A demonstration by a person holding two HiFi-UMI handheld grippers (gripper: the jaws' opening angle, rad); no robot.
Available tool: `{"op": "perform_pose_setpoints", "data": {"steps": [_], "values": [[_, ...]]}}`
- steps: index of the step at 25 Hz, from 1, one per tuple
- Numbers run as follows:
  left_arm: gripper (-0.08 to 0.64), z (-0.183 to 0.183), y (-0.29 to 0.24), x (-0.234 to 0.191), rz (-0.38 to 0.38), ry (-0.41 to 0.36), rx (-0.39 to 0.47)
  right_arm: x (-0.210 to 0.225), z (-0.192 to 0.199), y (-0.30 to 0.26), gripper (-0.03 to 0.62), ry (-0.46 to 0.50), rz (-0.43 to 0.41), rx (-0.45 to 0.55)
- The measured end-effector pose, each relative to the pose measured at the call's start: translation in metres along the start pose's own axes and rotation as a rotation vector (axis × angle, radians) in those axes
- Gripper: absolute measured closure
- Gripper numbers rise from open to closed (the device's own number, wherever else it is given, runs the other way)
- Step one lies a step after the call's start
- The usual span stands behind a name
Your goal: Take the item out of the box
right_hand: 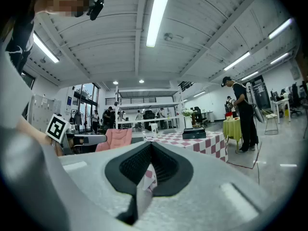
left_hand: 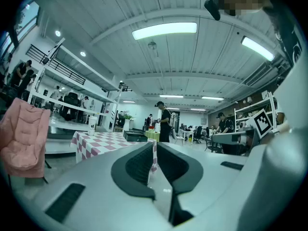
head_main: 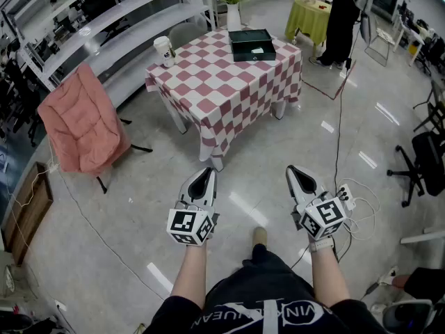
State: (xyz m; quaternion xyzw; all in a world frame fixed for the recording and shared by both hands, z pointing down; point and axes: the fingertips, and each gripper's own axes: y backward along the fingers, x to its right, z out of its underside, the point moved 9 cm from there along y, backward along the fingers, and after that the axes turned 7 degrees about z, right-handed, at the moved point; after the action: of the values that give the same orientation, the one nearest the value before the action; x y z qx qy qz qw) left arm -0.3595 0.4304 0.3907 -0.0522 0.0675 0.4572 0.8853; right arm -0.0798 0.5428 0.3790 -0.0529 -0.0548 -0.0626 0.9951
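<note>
both pairs of jaws are seen pressed together with nothing held between them, on the left gripper (head_main: 206, 172) and on the right gripper (head_main: 297, 171); both grippers are held level over the floor (head_main: 139, 214), well apart from the table (head_main: 229, 89).

the table is covered by a red and white checked cloth. the box (head_main: 252, 44), dark and open at the top, is set at the table's far edge, and a pale card (head_main: 257, 49) can be made out inside it. a paper cup (head_main: 165, 51) is placed at the table's left corner, and a white vase (head_main: 233, 9) with flowers is seen just behind the table.

a pink padded chair (head_main: 83, 120) is found left of the table. a small table (head_main: 309, 16) under a yellow-green cloth is seen behind and to the right of it, with a person (head_main: 342, 19) in black beside that. a power strip (head_main: 345, 197) and a cable (head_main: 338, 131) lie on the floor, nearer than the table and to its right. open floor alone lies between the grippers and the table.

white lettering is printed on the wearer's dark shirt (head_main: 264, 312), but only part of it is shown and it cannot be read safely. print on the cup is too small to tell.
</note>
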Motion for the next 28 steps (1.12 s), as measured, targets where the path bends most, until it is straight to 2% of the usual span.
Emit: {"op": "perform_pose_setpoints", "data": {"steps": [16,22,28], "values": [[0.532,-0.003,-0.112,-0.047,-0.079,0.016,-0.016,0.095,-0.009,-0.107,0.588,-0.016,-0.058,-0.021],[0.532,0.000,-0.145,-0.050,-0.100,0.022,-0.008,0.129,-0.012,-0.128,0.588,-0.034,-0.080,-0.010],[0.532,0.002,-0.159,-0.055,-0.105,0.020,-0.028,0.143,-0.003,-0.140,0.588,-0.076,-0.074,-0.016]]}}
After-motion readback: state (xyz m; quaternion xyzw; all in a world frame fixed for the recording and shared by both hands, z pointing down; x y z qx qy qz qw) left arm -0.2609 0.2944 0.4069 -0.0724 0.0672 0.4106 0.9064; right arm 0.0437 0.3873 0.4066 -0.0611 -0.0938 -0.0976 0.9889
